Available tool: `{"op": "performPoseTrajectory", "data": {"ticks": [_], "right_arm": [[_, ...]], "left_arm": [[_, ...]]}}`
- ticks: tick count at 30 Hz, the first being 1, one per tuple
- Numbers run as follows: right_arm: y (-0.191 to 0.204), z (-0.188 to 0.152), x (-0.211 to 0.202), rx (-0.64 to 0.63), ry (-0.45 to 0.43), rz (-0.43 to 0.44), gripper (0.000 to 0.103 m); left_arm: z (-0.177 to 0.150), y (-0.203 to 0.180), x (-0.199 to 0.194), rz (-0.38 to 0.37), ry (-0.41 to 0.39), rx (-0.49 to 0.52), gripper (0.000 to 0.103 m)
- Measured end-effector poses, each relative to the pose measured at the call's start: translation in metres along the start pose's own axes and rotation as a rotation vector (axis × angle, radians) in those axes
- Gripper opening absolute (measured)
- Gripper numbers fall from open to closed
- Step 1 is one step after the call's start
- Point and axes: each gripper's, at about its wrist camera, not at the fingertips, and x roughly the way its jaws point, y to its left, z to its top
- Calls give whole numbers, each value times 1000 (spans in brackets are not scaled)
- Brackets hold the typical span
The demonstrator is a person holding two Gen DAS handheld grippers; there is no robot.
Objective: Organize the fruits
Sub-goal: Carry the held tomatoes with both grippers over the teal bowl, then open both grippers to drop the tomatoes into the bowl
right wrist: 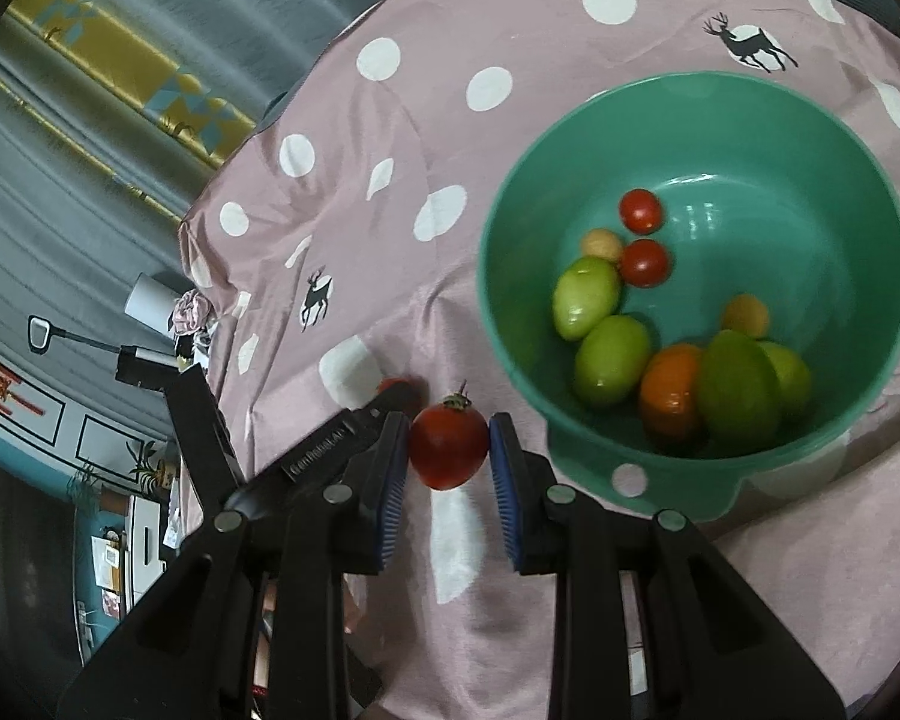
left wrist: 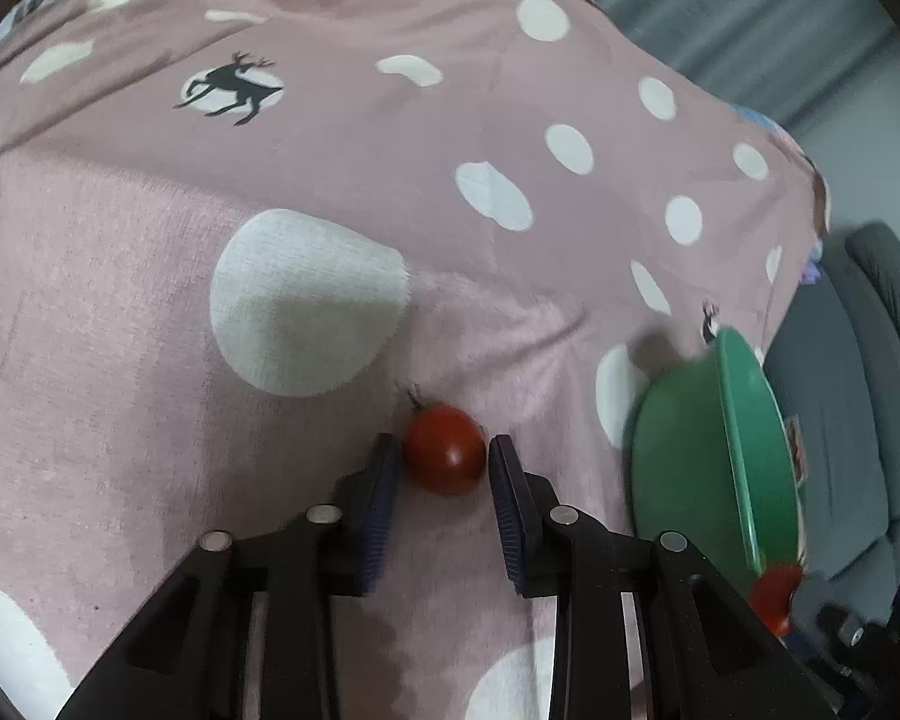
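Green bowl [right wrist: 858, 138] already holds most fruit. Each hand-held gripper, left [left wrist: 444, 462] and right [right wrist: 448, 447], clamps a red tomato beside the bowl; both remain to drop in.

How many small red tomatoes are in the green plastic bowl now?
2. Both small red tomatoes lie at the far side of the green plastic bowl: one behind the other. Larger fruits may hide more.
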Motion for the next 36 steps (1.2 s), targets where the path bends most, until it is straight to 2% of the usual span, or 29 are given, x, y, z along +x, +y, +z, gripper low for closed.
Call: {"op": "performPoseTrajectory", "data": {"ticks": [3, 7, 12, 16, 20, 22, 23, 24, 27, 31, 32, 33, 34, 36], "right_arm": [[-5, 2, -1, 16, 2, -1, 28], [-11, 2, -8, 29, -25, 17, 28], [-17, 5, -32, 31, -90, 34, 28], [-32, 9, -56, 48, -171, -77, 28], [-58, 17, -66, 94, -185, -91, 28], [-68, 19, -68, 113, -183, -108, 28], [-72, 19, -70, 118, -186, -122, 28], [-75, 21, -72, 121, -189, -135, 28], [-81, 24, -77, 117, -204, -167, 29], [-88, 29, -77, 127, -206, -222, 30], [-89, 29, -79, 129, -204, -218, 31], [-89, 29, -80, 129, -204, -219, 36], [-89, 29, -83, 126, -206, -237, 39], [-85, 26, -88, 118, -213, -303, 51]], "left_arm": [[1, -6, 4, -11, 2, 40, 28], [1, -7, 3, -10, 5, 39, 28], [1, -21, -21, -22, -59, 61, 28], [-9, -67, -50, -39, -132, 174, 28], [-26, -128, -56, -160, -134, 297, 28], [-38, -153, -49, -262, -98, 338, 28], [-42, -162, -43, -283, -85, 355, 28], [-46, -170, -35, -277, -73, 377, 28], [-48, -176, -10, -181, -58, 367, 28], [-41, -166, 8, -7, -65, 322, 28], [-40, -168, 8, 3, -73, 322, 35], [-40, -169, 6, 9, -78, 321, 49], [-41, -171, 3, -21, -80, 318, 57], [-44, -174, -4, -75, -72, 320, 99]]}}
